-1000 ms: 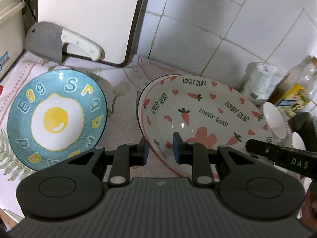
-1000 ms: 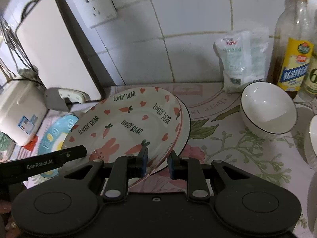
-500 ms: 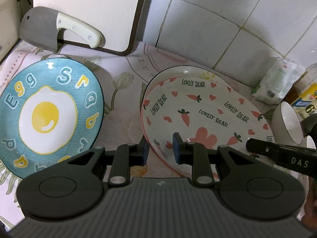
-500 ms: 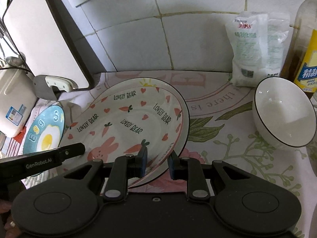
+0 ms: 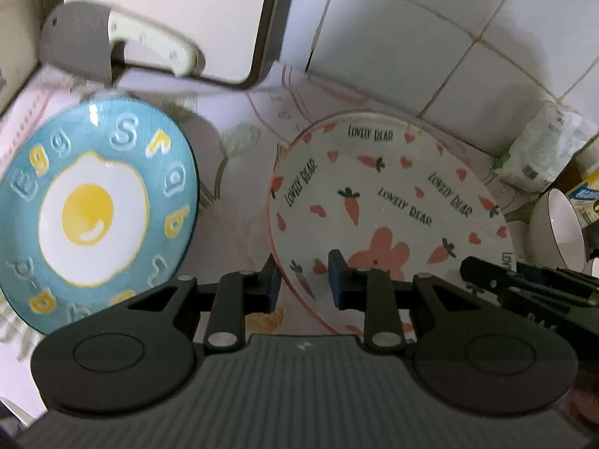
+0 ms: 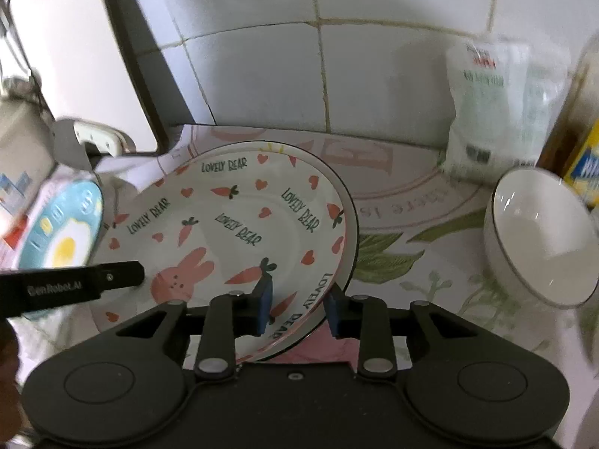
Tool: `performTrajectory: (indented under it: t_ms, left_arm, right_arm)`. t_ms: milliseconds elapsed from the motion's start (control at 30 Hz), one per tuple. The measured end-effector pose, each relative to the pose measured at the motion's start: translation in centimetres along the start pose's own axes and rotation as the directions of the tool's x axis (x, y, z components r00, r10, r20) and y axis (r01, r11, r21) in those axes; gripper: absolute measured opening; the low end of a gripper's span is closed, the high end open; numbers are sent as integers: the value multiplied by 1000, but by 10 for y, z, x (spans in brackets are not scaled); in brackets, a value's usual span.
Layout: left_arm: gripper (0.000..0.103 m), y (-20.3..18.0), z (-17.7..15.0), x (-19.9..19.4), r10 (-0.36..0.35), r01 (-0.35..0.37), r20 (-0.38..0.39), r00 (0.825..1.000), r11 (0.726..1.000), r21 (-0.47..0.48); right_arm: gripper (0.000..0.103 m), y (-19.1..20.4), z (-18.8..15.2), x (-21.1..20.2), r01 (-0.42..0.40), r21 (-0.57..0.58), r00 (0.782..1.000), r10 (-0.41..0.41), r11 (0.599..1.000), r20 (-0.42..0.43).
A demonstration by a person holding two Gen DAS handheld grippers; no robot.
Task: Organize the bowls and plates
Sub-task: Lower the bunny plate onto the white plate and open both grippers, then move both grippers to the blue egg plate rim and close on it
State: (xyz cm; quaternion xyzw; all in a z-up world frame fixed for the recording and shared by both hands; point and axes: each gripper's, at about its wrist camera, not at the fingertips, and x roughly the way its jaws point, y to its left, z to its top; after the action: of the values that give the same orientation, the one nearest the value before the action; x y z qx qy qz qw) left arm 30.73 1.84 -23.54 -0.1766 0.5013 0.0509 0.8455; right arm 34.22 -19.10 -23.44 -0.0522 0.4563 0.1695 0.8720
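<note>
At centre of both frames: the rabbit-and-carrot plate (image 5: 389,202), lettered "LOVELY BEAR", lies nested on a black-rimmed plate (image 6: 350,258) on the floral cloth (image 6: 404,258).
Stack fit: lower rim shows only as a thin arc at right of the right wrist view; the two sit nearly concentric, apparently a deliberate stack.
Left gripper (image 5: 303,284): jaws straddle the lower left rim of the rabbit plate. Blue pads (image 5: 271,286) stand a little apart from the rim; no pinch visible, grip judged slack.
Right gripper (image 6: 297,308): jaws opening, plate rims between them, pads clear on both sides. Judged a release.
Reason for two-sided hold: opposite edges taken to keep a wide, shallow plate level.
Egg plate (image 5: 93,202): blue, flat on the cloth at left of frame, apart from the stack.
White bowl (image 6: 539,239): black-rimmed, right of frame, apart from the stack.
Backdrop: cleaver (image 5: 112,45) leaning by a white cutting board (image 5: 168,11), upper left; a white bag (image 6: 494,112) stands against the tiled wall.
Outstanding: egg plate and bowl appear still unsorted.
</note>
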Motion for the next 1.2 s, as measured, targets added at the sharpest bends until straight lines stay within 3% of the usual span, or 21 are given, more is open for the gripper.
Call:
performTrajectory:
  t_ms: [167,333,533,700,867,1200]
  left_arm:
    - [25,-1,-1,4,1,-1,-14,1000,1000,-19]
    - [26,-8,-3,6,24,-24,-30,999,1000,-4]
    - [30,-6,-7,-18,-5,5,-1,1000,1000,21]
    - [32,7,-13,-58,-35,34,9,999,997,71]
    - [41,26,-15,-106,-59,60,-7,998,991,117]
    - [46,63,-18,-209,-59,53,15,998,969,242]
  right_arm:
    - [40,4,0,4,38,-77,999,-35,996,33]
    - [40,13,-7,10,159,-196,986,-148,968,72]
    - [39,7,-16,-10,156,-101,985,-147,983,92]
    - [39,13,-24,-53,91,9,991,-92,996,101]
    - [40,37,-30,-103,63,89,991,-72,994,108]
    - [53,103,-37,-191,48,53,983,-57,997,177]
